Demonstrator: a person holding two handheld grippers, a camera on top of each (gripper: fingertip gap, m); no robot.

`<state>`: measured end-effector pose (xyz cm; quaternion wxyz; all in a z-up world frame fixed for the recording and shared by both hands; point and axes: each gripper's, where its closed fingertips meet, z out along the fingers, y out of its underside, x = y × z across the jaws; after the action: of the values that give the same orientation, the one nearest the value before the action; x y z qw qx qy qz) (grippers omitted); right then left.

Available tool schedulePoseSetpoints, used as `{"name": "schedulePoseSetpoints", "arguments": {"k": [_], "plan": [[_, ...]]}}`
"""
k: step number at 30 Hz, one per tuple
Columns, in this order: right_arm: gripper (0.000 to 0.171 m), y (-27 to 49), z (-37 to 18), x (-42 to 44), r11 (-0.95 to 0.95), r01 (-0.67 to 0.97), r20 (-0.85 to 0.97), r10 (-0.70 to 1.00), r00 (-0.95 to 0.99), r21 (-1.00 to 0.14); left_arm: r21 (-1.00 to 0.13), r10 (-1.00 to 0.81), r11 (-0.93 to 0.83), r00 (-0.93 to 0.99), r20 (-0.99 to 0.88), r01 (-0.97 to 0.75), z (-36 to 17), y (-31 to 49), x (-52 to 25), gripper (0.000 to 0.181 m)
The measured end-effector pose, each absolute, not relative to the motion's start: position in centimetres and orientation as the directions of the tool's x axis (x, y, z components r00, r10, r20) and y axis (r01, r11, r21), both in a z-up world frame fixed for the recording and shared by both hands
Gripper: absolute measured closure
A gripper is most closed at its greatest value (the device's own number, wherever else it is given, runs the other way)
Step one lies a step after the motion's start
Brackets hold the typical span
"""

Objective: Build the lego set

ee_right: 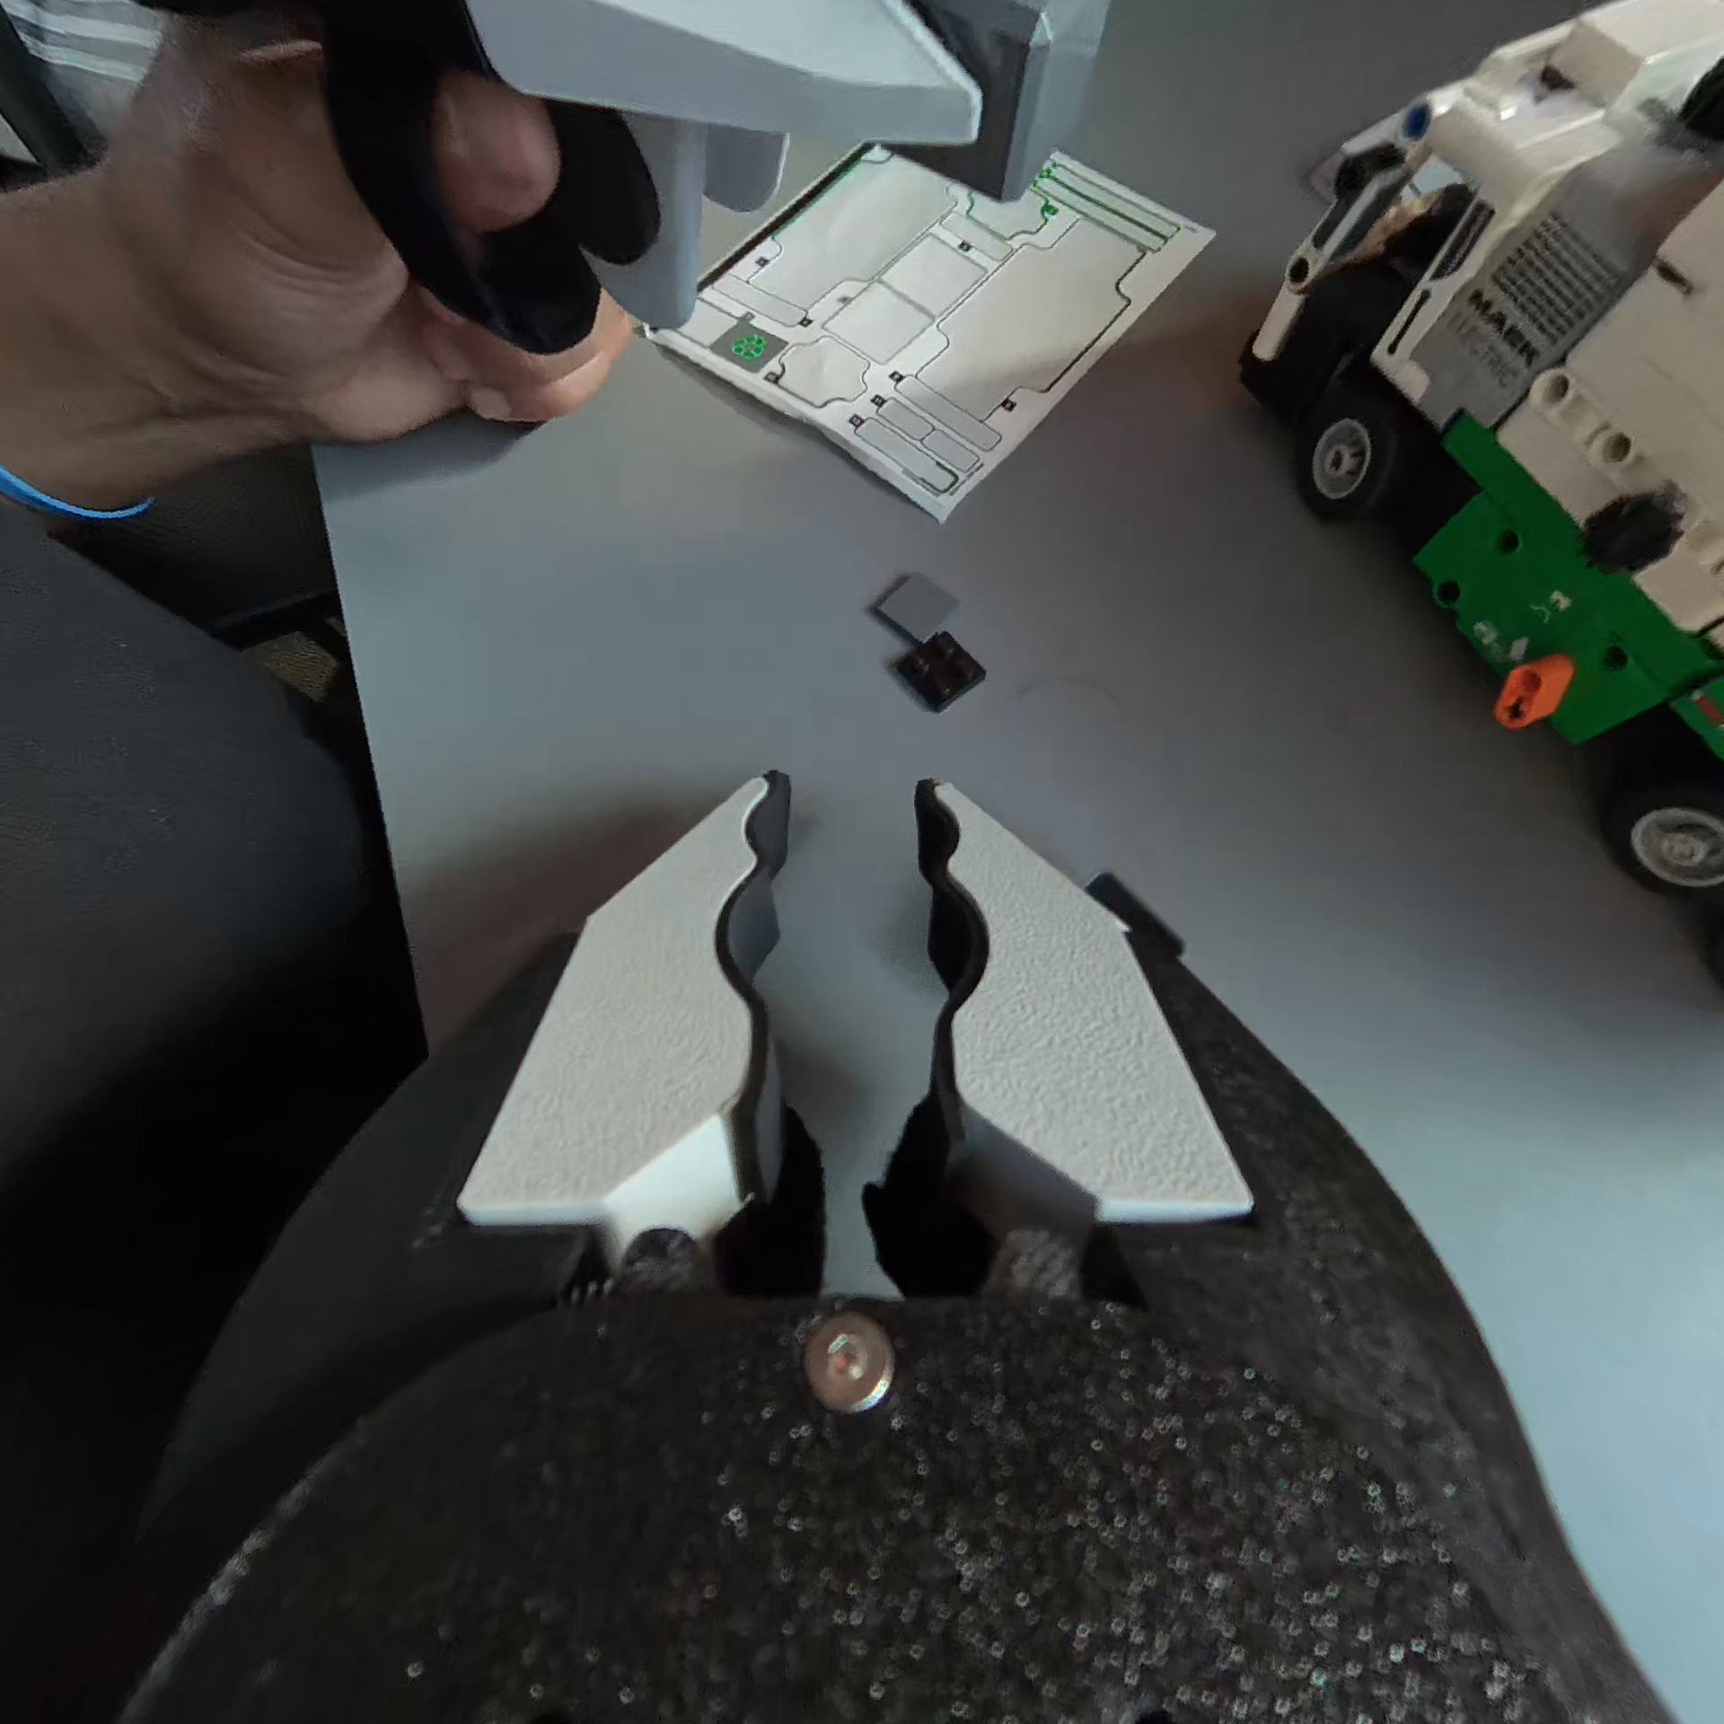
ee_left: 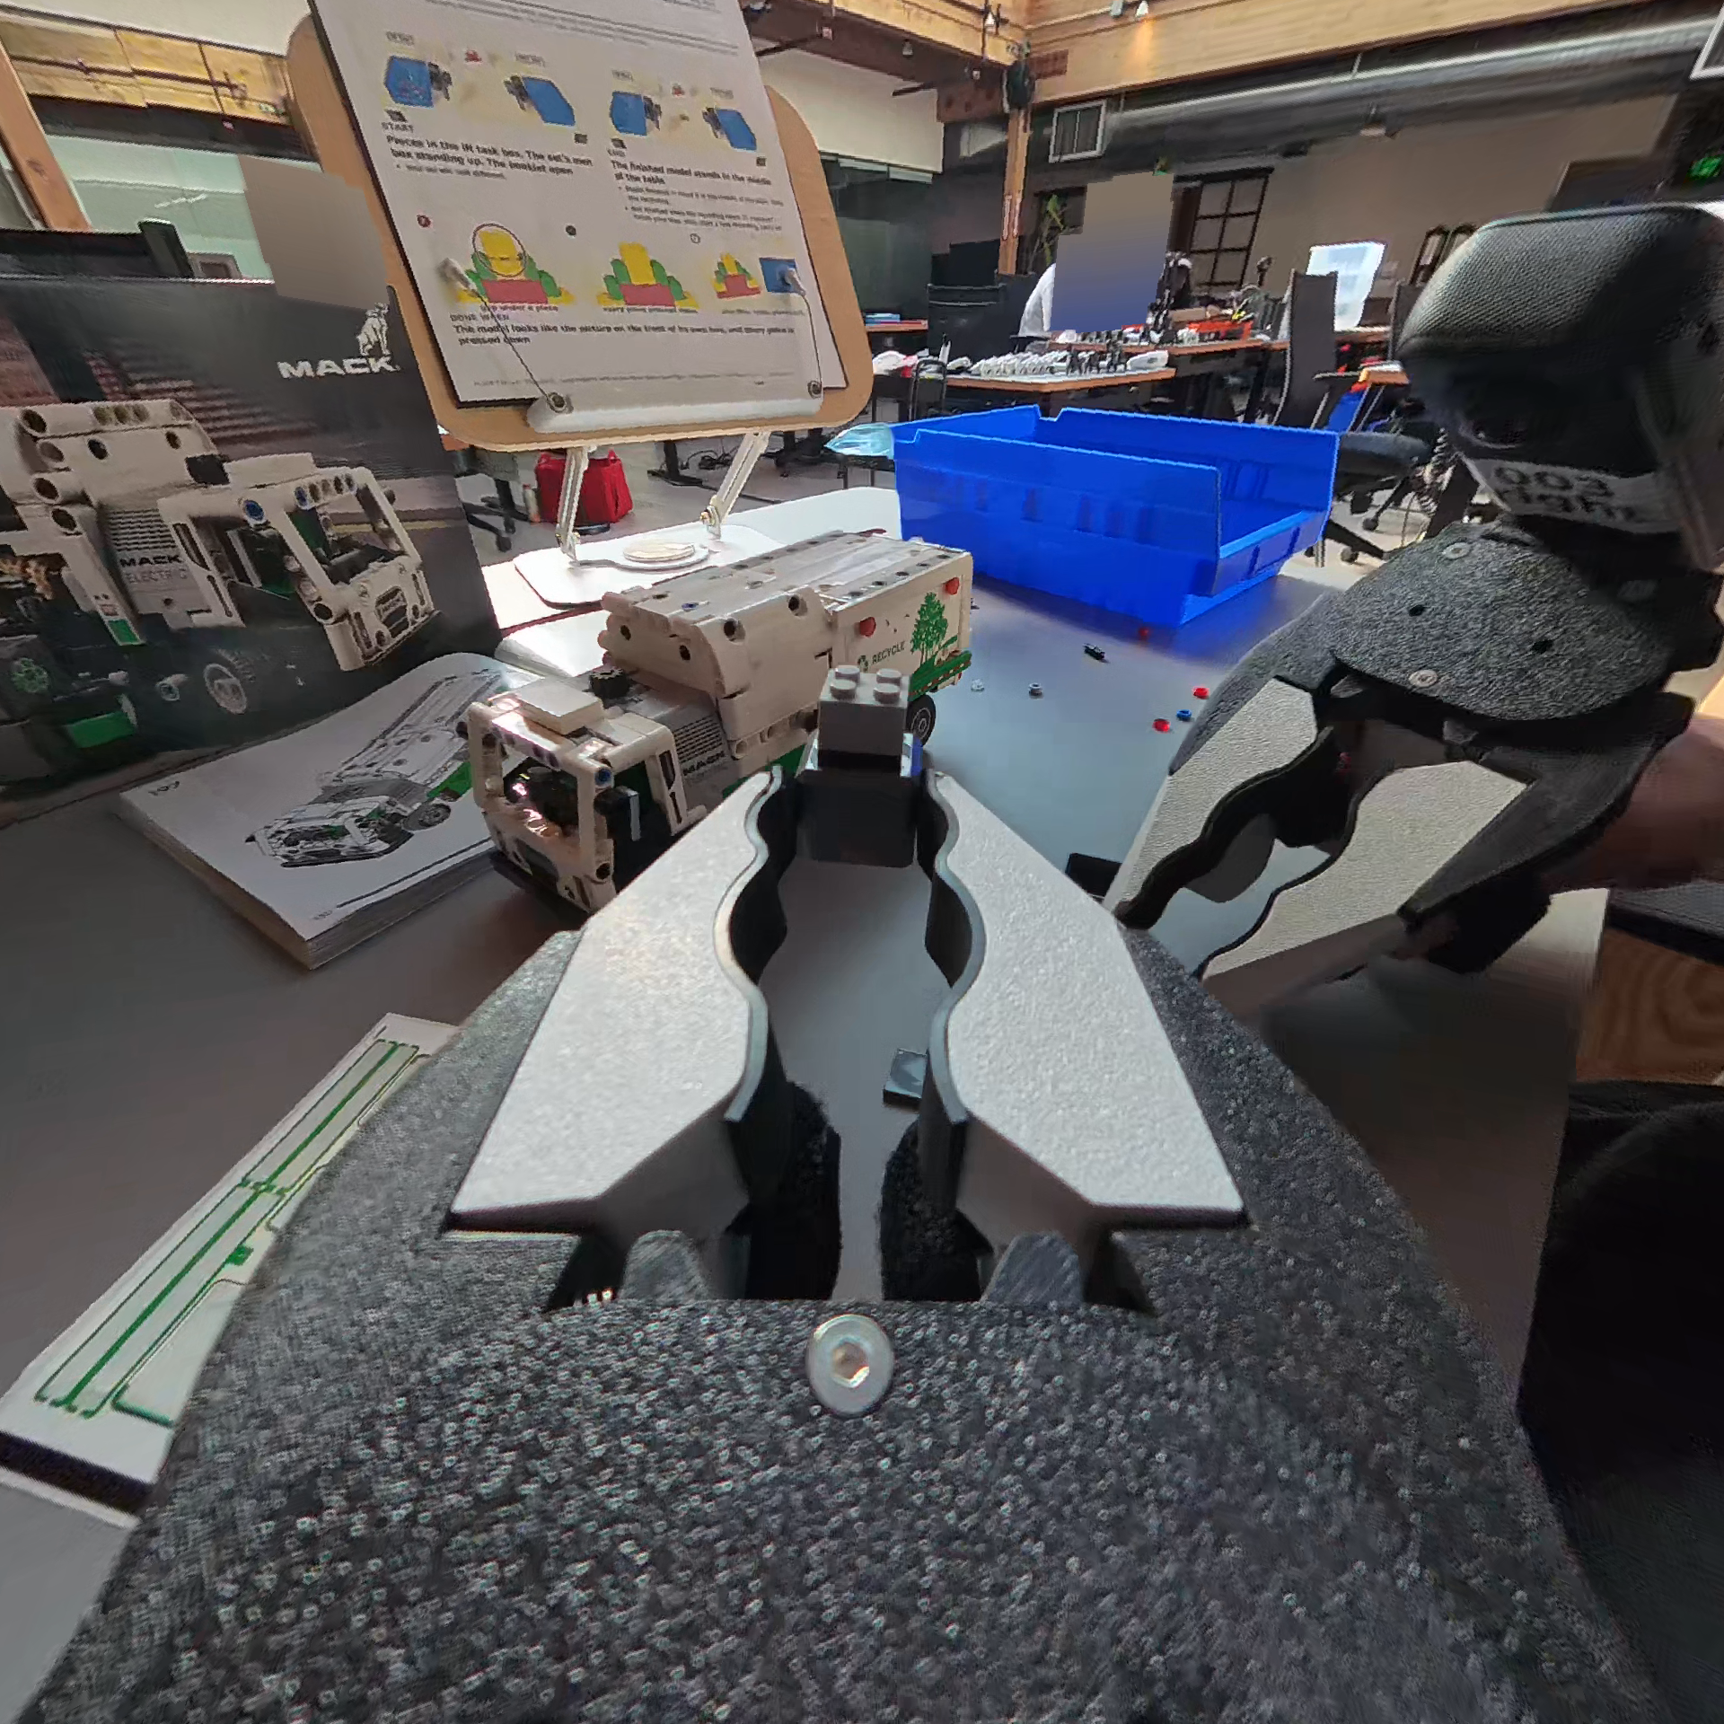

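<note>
My left gripper (ee_left: 854,793) is shut on a small grey brick stack (ee_left: 858,723), a dark grey block with a light grey 2x2 brick on top, held above the table in front of the white and green truck model (ee_left: 746,644). My right gripper (ee_right: 851,793) is open and empty, tilted down over the grey table. Just beyond its tips lie a flat grey tile (ee_right: 919,602) and a black 2x2 plate (ee_right: 942,667), touching at a corner. The right gripper also shows in the left wrist view (ee_left: 1278,896), to the right. The truck (ee_right: 1539,373) stands to the right of the two pieces.
A sticker sheet (ee_right: 933,308) lies beyond the two pieces. The open booklet (ee_left: 317,812) and the set's box (ee_left: 187,522) are on the left, an instruction stand (ee_left: 578,205) and a blue bin (ee_left: 1119,504) at the back. Small loose pieces (ee_left: 1166,723) lie near the bin. A hand (ee_right: 233,261) holds the left gripper. Left tips to right tips: about 11 centimeters.
</note>
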<state>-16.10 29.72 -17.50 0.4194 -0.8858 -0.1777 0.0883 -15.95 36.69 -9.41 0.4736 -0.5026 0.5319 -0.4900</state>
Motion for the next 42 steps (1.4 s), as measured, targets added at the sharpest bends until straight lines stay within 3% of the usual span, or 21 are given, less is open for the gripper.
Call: {"name": "schedulePoseSetpoints", "arguments": {"k": [3,10,18,22,31,35,38,42], "plan": [[0.144,31.5,-17.0,-15.9,-0.564,0.333,0.051,0.456,0.888,-0.756,-0.998,-0.996,0.003,-0.094,0.003,-0.065,-9.3,37.1,-16.2,0.157],[0.137,33.3,-18.9,-15.3,-0.537,0.564,0.004,0.722,0.692,-0.627,-0.998,-0.981,-0.034,-0.187,0.044,-0.056,-9.1,37.6,-16.7,0.157],[0.156,34.3,-19.5,-16.6,-0.416,0.646,0.044,0.819,0.572,-0.640,-0.995,-0.981,-0.017,-0.189,0.035,-0.101,-9.7,37.4,-16.2,0.157],[0.156,34.5,-19.1,-16.0,-0.416,0.633,0.058,0.805,0.590,-0.653,-0.991,-0.967,-0.047,-0.244,0.076,-0.123,-9.6,37.4,-15.5,0.157],[0.156,32.1,-12.5,-9.5,-0.455,0.369,0.044,0.581,0.813,-0.811,-0.993,-0.875,0.078,-0.483,-0.026,-0.090,-5.1,37.7,-9.0,0.157],[0.156,30.5,-7.4,-6.5,-0.411,0.283,0.052,0.489,0.871,-0.867,-0.981,-0.797,0.157,-0.601,-0.059,-0.112,-7.7,33.9,-7.1,0.157],[0.156,30.5,-5.0,-7.1,-0.387,0.294,0.063,0.510,0.858,-0.874,-0.978,-0.774,0.195,-0.625,-0.104,-0.078,-9.7,32.1,-6.6,0.157],[0.156,31.3,-5.8,-8.3,-0.437,0.400,0.108,0.555,0.825,-0.806,-0.981,-0.749,0.181,-0.657,-0.089,-0.073,-10.0,31.1,-7.3,0.157]]}}
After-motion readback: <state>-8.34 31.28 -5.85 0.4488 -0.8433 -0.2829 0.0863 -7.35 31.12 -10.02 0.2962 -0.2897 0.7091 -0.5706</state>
